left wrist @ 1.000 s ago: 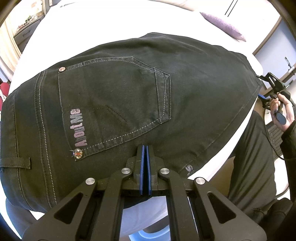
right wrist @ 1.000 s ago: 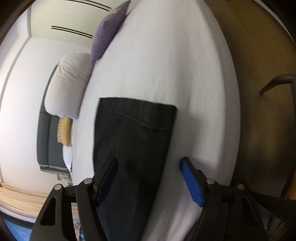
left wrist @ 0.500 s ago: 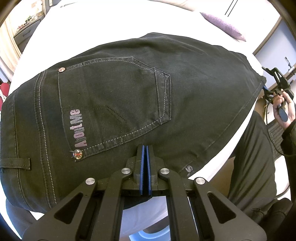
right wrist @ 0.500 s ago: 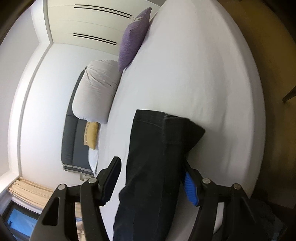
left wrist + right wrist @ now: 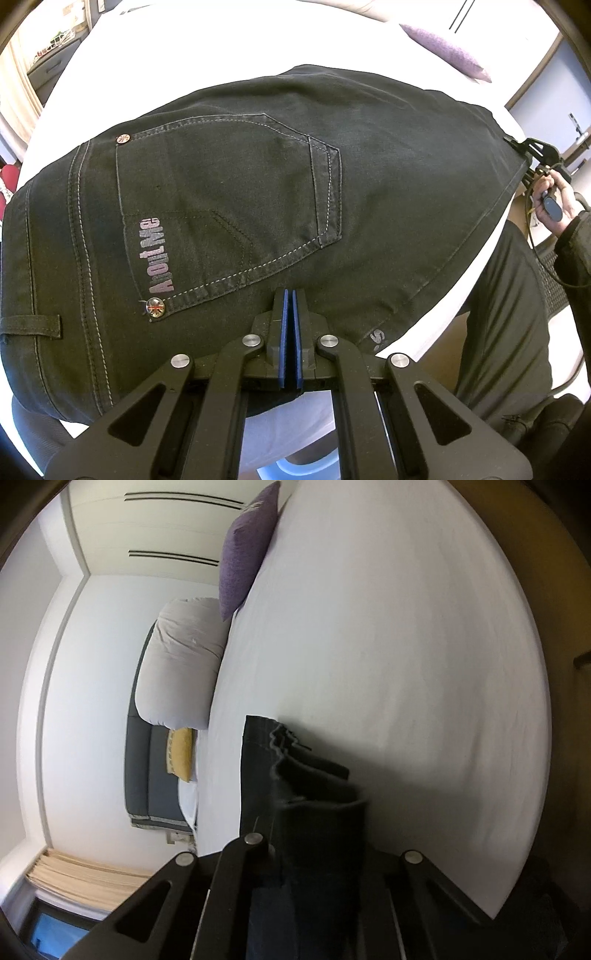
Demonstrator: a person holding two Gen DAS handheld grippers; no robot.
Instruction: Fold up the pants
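Black pants (image 5: pixel 369 177) lie flat on the white bed (image 5: pixel 221 48), seat side up, with a back pocket and "About Me" lettering (image 5: pixel 157 254). My left gripper (image 5: pixel 290 306) is shut, its blue pads together above the near edge of the pants; nothing shows between the pads. My right gripper (image 5: pixel 535 155) shows at the far right of the left wrist view, at the hem end of the pants. In the right wrist view the hem (image 5: pixel 314 794) is bunched between the right gripper's jaws, which have closed on it; the pads are hidden by cloth.
A purple cushion (image 5: pixel 245 550), a white pillow (image 5: pixel 181 664) and a yellow cushion (image 5: pixel 181 753) are at the head of the bed. A grey headboard (image 5: pixel 147 775) stands behind them. The person's dark-clad leg (image 5: pixel 506 314) is beside the bed's near right edge.
My right gripper went from open around the pants hem to shut on it, and the hem cloth bunched up. My left gripper and the pants body stayed still.
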